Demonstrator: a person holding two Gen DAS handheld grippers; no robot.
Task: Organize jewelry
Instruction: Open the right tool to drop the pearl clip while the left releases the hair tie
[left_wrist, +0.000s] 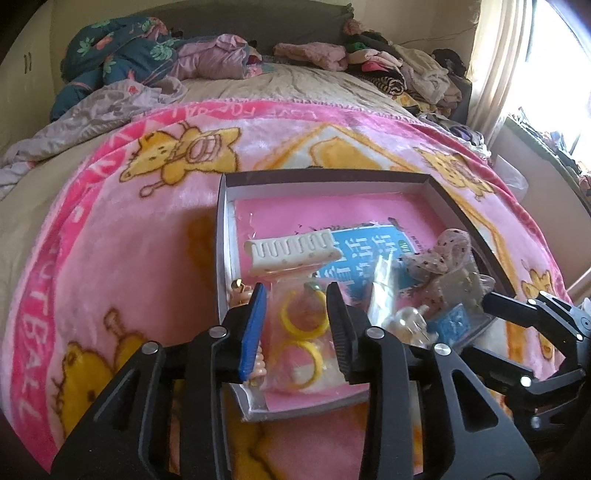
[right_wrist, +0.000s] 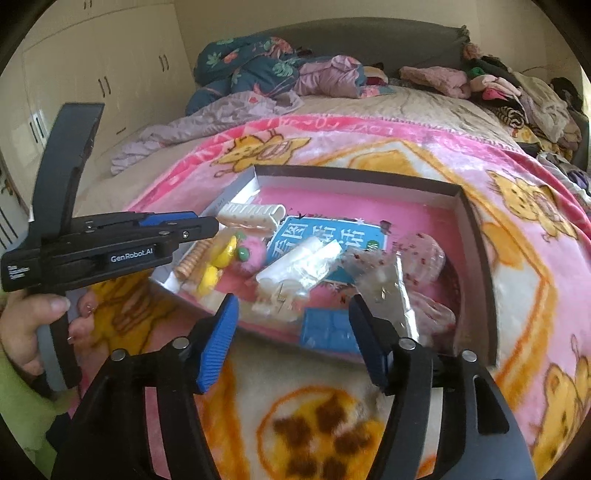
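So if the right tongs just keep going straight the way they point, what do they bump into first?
Probably the blue packet at the near edge of the box. It sits right between the open right tongs, just ahead of them. Depth is hard to judge, so the clear bag beside it could get touched too.

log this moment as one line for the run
left tool: open over yellow rings bag | right tool: open, empty | box: on pink blanket

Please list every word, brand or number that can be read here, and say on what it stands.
"GenRobot.AI": side of the left gripper.
"LOVE FO...", upside down: border of the pink blanket.
"...TBALL": same border, left wrist view.
Large white characters on the teal card: not legible to me.
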